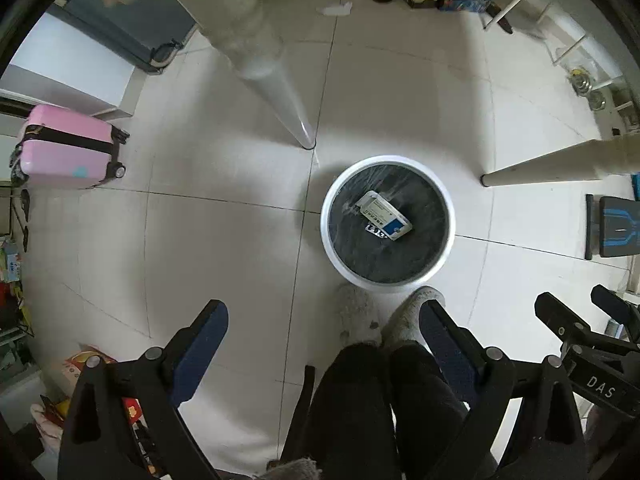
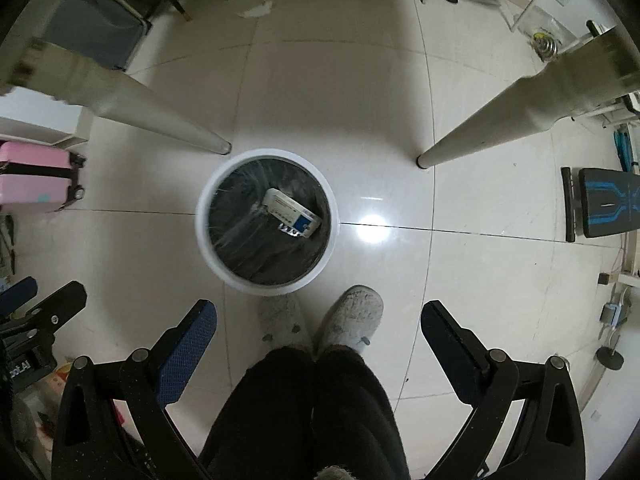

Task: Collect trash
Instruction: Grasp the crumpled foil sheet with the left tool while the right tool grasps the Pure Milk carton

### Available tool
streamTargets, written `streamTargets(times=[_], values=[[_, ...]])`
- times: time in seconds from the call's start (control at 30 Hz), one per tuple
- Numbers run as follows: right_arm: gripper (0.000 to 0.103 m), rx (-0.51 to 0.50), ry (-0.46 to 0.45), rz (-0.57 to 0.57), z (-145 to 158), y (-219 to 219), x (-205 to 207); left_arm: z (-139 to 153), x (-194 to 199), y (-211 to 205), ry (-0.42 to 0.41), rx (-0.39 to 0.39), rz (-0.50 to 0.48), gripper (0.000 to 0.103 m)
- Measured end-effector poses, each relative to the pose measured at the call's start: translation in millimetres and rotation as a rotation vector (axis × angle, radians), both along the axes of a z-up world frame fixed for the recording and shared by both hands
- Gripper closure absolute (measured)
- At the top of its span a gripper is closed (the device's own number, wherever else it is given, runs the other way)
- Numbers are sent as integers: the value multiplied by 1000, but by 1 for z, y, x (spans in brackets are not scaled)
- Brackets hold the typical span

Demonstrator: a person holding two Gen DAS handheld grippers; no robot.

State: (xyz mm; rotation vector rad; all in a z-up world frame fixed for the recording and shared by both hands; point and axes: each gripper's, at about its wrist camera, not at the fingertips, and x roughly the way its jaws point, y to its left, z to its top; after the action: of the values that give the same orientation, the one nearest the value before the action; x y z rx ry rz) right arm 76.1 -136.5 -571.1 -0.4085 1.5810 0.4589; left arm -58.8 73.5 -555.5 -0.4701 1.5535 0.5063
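While both cameras look straight down at the tiled floor (image 2: 360,120), each catches something the other misses. My left wrist view shows the right gripper (image 1: 588,308) poking in at its right edge, and only one table leg (image 1: 264,76) running down toward the bin, with a second leg (image 1: 560,160) coming in from the right. My right wrist view shows the left gripper (image 2: 36,296) at its left edge, both legs spread evenly either side, and a bright lamp glare (image 2: 372,232) on the tile just right of the bin.

I see the white wastebasket (image 1: 326,220), lined with a dark bag, standing just beyond the person's grey slippers (image 2: 352,316). Inside it lies a white-and-blue medicine box (image 1: 386,216), with a blister strip (image 2: 292,232) tucked at its near edge.

My left tongs (image 1: 324,316) are spread wide and hold nothing; the bin sits ahead of them, toward the right finger. My right tongs (image 2: 320,316) are likewise spread and empty, with the bin ahead and toward the left finger. A pink suitcase (image 1: 68,148) stands well off to the left.
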Motion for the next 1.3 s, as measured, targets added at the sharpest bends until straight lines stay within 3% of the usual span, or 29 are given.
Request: streamTargets(times=[0.2, 0.43, 0.5, 0.6, 0.73, 0.9, 1.0, 1.17, 1.2, 1.3], values=[[0, 44, 10, -13, 90, -4, -11, 80, -13, -2, -40, -6, -6, 5], [0, 162, 24, -71, 210, -5, 4, 179, 2, 13, -148, 82, 6, 5], [0, 203, 0, -91, 242, -2, 23, 199, 18, 19, -187, 91, 24, 0], [0, 231, -62, -109, 282, 1, 65, 223, 51, 31, -240, 117, 37, 0], [0, 201, -175, -104, 321, 1, 144, 242, 108, 44, -264, 159, 49, 0], [0, 113, -250, -91, 328, 3, 264, 240, 197, 65, -248, 104, 128, 0], [0, 39, -247, -89, 301, 9, 351, 226, 259, 81, -223, 47, 210, 0], [0, -18, -138, -63, 232, 37, 432, 188, 361, 107, -166, -73, 310, 1], [2, -22, -117, -55, 221, 42, 442, 183, 374, 111, -159, -90, 324, 1], [24, -4, -40, -41, 195, 55, 462, 164, 410, 123, -149, -132, 370, 1]])
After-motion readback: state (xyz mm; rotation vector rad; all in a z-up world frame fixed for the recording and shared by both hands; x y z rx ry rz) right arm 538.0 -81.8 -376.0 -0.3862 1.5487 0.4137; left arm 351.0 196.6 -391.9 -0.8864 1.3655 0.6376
